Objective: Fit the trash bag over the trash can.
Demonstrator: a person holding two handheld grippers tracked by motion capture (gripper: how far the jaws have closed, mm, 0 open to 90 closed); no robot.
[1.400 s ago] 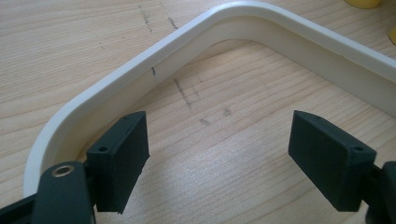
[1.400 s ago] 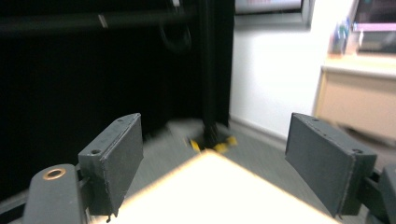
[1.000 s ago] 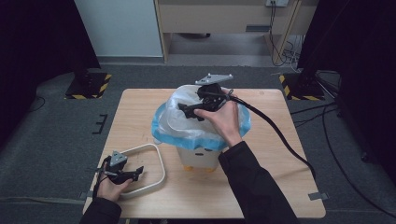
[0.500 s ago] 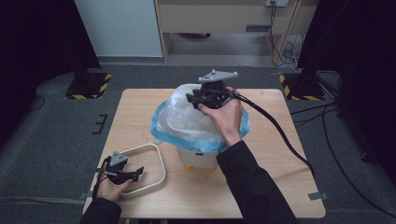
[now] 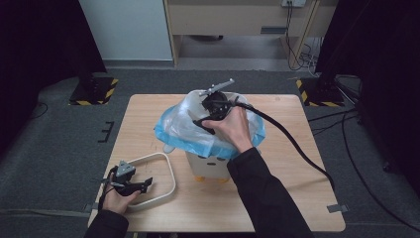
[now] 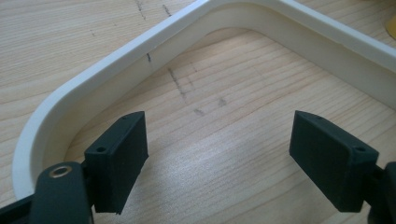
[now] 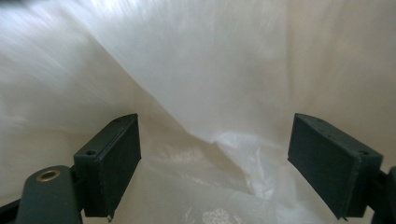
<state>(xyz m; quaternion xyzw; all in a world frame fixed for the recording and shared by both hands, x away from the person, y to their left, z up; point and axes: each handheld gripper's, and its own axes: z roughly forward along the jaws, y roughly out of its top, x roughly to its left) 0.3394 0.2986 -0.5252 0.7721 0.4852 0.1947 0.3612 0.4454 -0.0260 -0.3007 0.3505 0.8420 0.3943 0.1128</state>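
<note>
1. The bin (image 5: 213, 163), small and pale with orange feet, stands near the middle of the table (image 5: 297, 198). A bag (image 5: 183, 126), translucent white with a blue rim, is draped over its top and hangs down its sides.
2. The right hand-held gripper (image 5: 210, 115) is over the mouth of the bin, dipped into the bag, with its cable (image 5: 297, 148) trailing off to the right across the table.
3. In the right gripper view, the right hand-held gripper (image 7: 215, 163) has its jaws wide apart. They have just been opening after a quick close. Crumpled bag film (image 7: 224, 140) lies between and beyond them, but the pads do not press on it.
4. The left hand-held gripper (image 5: 132, 184) sits low at the near left corner of the table, inside a white ring (image 5: 171, 171) with rounded corners that lies flat on the table.
5. In the left gripper view, the left hand-held gripper (image 6: 217, 154) has its jaws wide apart with bare wood between them. The ring's (image 6: 116, 60) curved corner runs just ahead of the jaws. Nothing is held.
6. The ring is just beside the bin, to its left. I cannot tell whether the two touch.
</note>
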